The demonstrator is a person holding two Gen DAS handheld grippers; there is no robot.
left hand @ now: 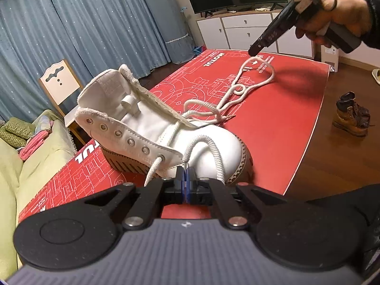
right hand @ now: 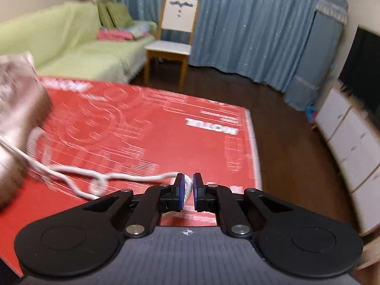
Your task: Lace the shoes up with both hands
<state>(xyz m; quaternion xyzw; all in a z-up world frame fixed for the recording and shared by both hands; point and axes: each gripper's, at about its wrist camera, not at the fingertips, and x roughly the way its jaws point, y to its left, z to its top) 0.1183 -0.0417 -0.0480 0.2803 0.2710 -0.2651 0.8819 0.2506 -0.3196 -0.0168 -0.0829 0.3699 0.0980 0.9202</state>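
Listed from left to right:

- Sofa (left hand: 14,166): green, with cushions, at the far left.
- Chair (left hand: 60,87): white seat and back, in front of the curtains (left hand: 95,23).
- Boot (left hand: 166,128): white, lying on its side on the red board (left hand: 273,123), toe towards us; one row of eyelets faces up, mostly unlaced.
- Left gripper (left hand: 186,175): we see its fingers pressed together on the lace tip (left hand: 186,160) just beside the toe.
- Lace (left hand: 239,87): its other end trails in loops across the board, away from the boot.
- Right gripper (right hand: 188,191): fingers slightly apart with a bit of lace between them (that view is blurred, so we cannot tell whether they clamp it).
- Brown boots (left hand: 351,114): on the floor, at the right.
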